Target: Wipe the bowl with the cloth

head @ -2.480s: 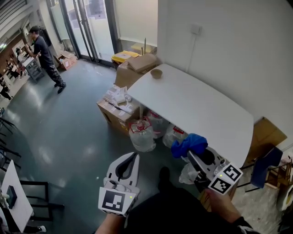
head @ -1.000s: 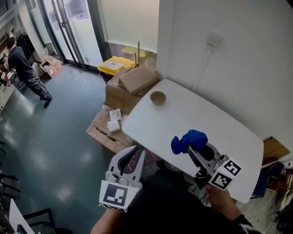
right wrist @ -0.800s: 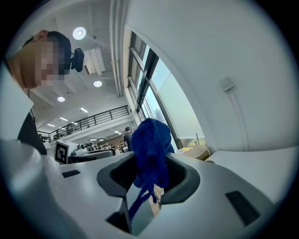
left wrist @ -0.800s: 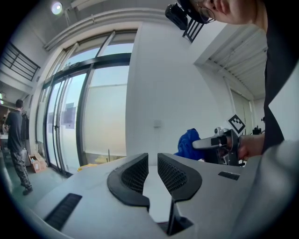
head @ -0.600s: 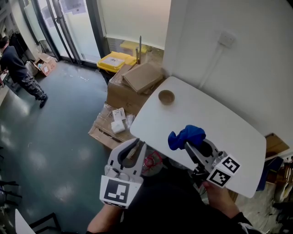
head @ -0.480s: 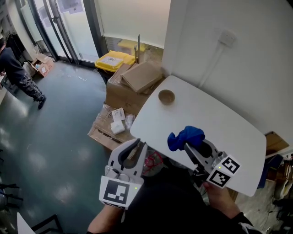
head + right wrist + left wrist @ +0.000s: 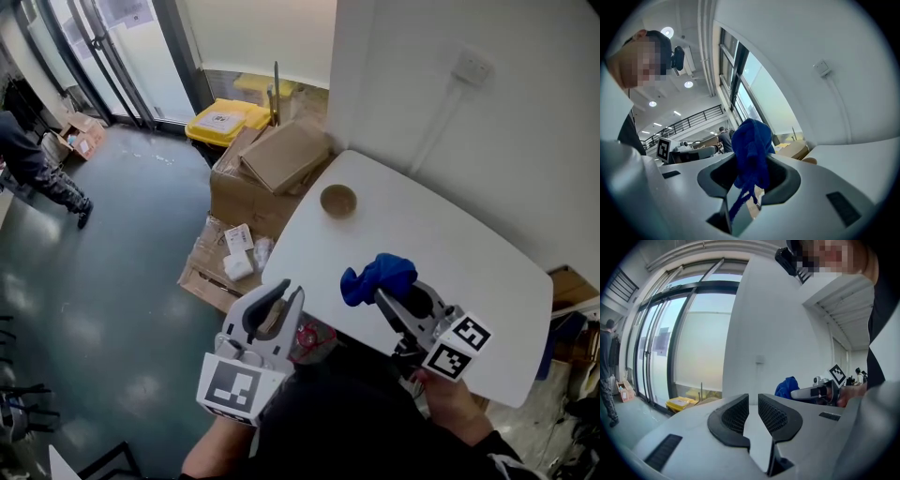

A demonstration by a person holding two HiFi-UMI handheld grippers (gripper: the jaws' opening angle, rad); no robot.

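A small tan bowl (image 7: 338,200) stands near the far left end of the white table (image 7: 450,253). My right gripper (image 7: 380,296) is shut on a bunched blue cloth (image 7: 378,277), held above the table's near part, well short of the bowl. In the right gripper view the cloth (image 7: 750,140) hangs between the jaws, and the bowl (image 7: 809,161) shows small beyond them. My left gripper (image 7: 289,293) hovers at the table's near left edge. Its jaws stand a narrow gap apart with nothing between them, as the left gripper view (image 7: 753,397) also shows.
Cardboard boxes (image 7: 281,155) are stacked on the floor past the table's left end, with a yellow bin (image 7: 220,120) behind them. More boxes (image 7: 230,258) lie lower left. A person (image 7: 37,164) stands far left by the glass doors. A white wall with a socket (image 7: 472,67) backs the table.
The table has come closer. Both grippers have moved forward to its near edge, level with each other. The blue cloth stays clamped in the right gripper, and the bowl has not moved.
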